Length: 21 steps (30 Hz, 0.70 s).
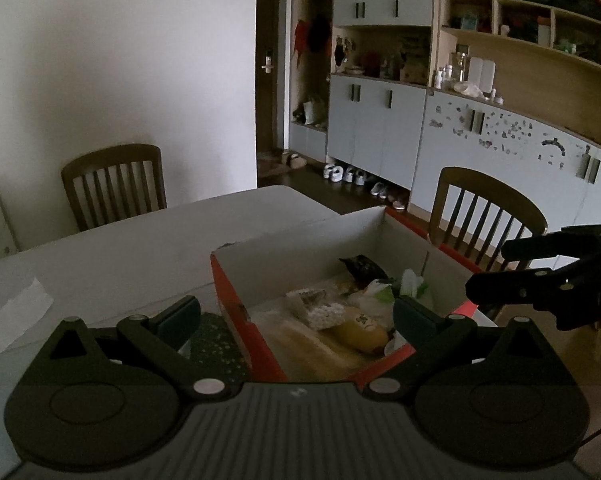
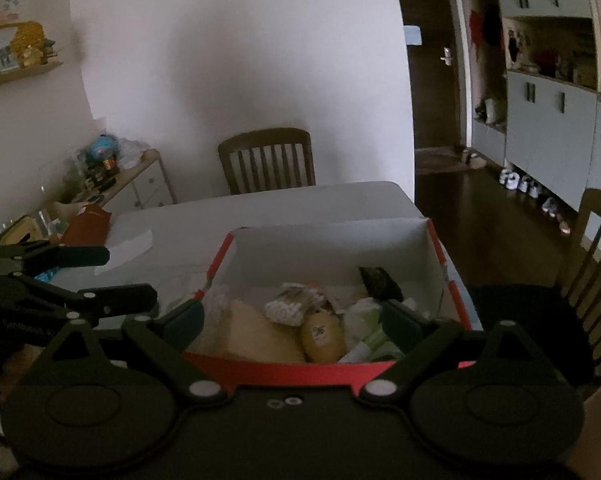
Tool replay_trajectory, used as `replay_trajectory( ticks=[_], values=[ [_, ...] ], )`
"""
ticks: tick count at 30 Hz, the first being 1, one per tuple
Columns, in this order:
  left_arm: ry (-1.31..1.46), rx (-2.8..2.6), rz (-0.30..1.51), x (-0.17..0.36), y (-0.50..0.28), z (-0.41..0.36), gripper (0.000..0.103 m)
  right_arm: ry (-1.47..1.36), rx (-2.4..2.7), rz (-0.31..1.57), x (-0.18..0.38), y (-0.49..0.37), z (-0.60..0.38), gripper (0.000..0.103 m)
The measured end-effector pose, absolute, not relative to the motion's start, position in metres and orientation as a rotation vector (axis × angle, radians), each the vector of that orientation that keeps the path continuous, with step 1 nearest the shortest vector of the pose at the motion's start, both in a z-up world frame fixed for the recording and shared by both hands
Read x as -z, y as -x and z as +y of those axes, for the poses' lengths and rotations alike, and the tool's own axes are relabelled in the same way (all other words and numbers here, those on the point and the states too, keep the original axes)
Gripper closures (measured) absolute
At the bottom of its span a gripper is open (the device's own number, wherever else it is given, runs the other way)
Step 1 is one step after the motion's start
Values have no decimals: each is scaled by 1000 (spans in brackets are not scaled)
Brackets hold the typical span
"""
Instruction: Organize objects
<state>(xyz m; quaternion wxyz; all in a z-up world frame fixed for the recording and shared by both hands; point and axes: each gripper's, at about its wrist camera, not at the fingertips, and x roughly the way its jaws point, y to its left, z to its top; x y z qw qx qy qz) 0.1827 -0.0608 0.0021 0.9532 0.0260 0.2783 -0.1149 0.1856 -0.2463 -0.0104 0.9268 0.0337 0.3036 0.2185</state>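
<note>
Two hand-held grippers hang over a red cardboard box [image 2: 452, 292] on a dining table, each with its jaws spread apart and holding nothing: the left gripper [image 1: 296, 316] at the box's near-left corner, the right gripper [image 2: 292, 318] squarely over its near wall. Inside the box, nearest that wall, lie a yellow oval object [image 2: 322, 338] with a printed mark, a flat tan packet [image 2: 256, 340] to its left and a green-and-white wrapper [image 2: 366, 328] to its right; a white knobbly bundle [image 2: 286, 308] sits just behind, and a dark pouch [image 2: 378, 282] leans toward the far wall. Outside the box, to its left, a sheet of white paper [image 1: 16, 320] rests on the table [image 1: 140, 248]; beyond the box stand wooden chairs [image 2: 266, 160]. With most items apparently already boxed, the sorting looks well advanced. Any further pick inside should come straight down on one item, jaws wide, clear of the box walls and the other gripper.
</note>
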Motion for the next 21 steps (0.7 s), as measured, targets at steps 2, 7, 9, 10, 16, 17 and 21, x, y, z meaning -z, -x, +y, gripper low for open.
replay_trajectory(
  ticks=[2,7,9,10,16,17,21],
  values=[
    [-50,248,569,-4,-182,-57,0,-63,-438,625,11,-181,-241,8],
    [-67,279,581,-3,-176,-49,0,-82,-395,629,12,-168,-232,8],
    [-74,291,583,-3,-173,-47,0,-91,-377,629,12,-161,-230,8],
    [-77,297,584,-3,-172,-45,0,-94,-369,629,12,-158,-229,8],
    [-90,339,585,-3,-161,-40,0,-109,-329,625,12,-142,-222,8],
    [-90,344,585,-2,-159,-40,0,-113,-323,627,13,-140,-221,8],
    [-99,358,574,-3,-152,-38,0,-120,-302,622,12,-132,-217,8]
  ],
)
